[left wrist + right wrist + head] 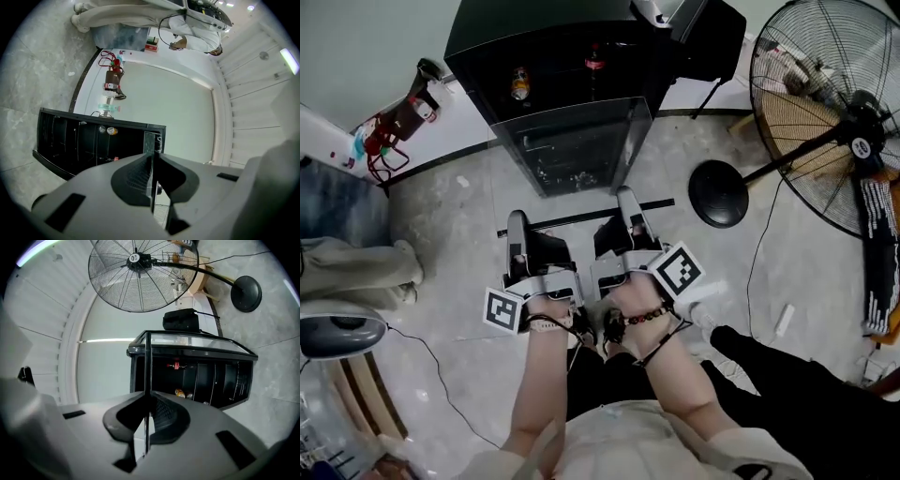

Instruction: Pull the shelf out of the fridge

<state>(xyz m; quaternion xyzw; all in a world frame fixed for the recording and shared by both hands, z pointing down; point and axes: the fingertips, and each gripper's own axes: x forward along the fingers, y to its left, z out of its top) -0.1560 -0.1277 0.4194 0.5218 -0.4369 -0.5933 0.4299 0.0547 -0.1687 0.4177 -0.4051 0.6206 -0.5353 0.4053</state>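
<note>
Left tool [517, 225] and right tool [627, 199] side by side, jaws closed tight on near edge of glass shelf [572, 155]. Shelf stretches ahead of tools toward open fridge [544, 47].

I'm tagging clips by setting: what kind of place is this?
Probably a test room or workshop rather than a kitchen: a small black fridge stands alone on a bare tiled floor, with a big pedestal fan near it.
</note>
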